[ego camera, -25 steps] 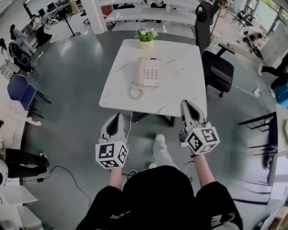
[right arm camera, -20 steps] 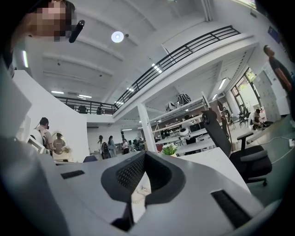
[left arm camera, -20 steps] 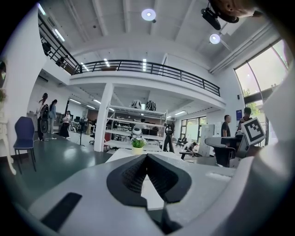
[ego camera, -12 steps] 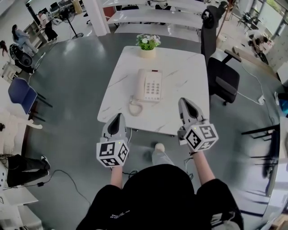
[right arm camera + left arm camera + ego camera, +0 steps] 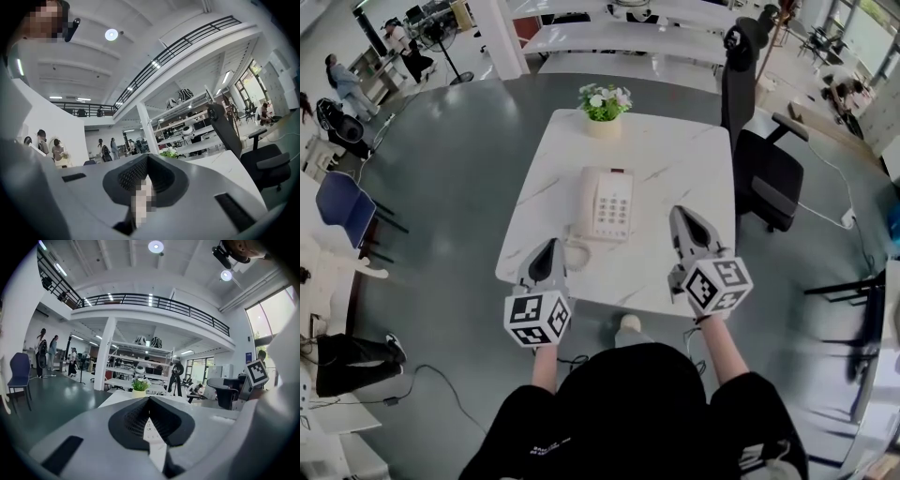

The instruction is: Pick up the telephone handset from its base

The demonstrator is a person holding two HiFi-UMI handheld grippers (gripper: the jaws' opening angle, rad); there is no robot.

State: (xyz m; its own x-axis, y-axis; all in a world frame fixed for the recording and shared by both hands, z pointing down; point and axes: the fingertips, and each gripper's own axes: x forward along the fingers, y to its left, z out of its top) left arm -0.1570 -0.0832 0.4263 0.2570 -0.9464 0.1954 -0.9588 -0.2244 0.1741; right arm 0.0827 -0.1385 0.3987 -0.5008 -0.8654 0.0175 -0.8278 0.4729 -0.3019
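At the far left I see a blue plastic chair [image 5: 339, 199] standing on the grey floor. My left tool [image 5: 547, 248] comes next. From the head view its tip lies over the near left edge of the white marble-patterned square desk [image 5: 675, 155]. Its jaws are pressed together with nothing between them. A cream coiled cord [image 5: 575, 253] lies on the desk just beside that tip. The cream telephone handset [image 5: 588, 202] rests in its cradle along the left side of the cream push-button telephone base [image 5: 616, 206], near the desk's middle and apart from both tools. A small potted plant with white flowers [image 5: 603, 101] stands at the far edge. My right tool [image 5: 684, 216] hangs over the near right part, its jaws also pressed together and empty. A black office chair [image 5: 767, 169] stands at the desk's right side.
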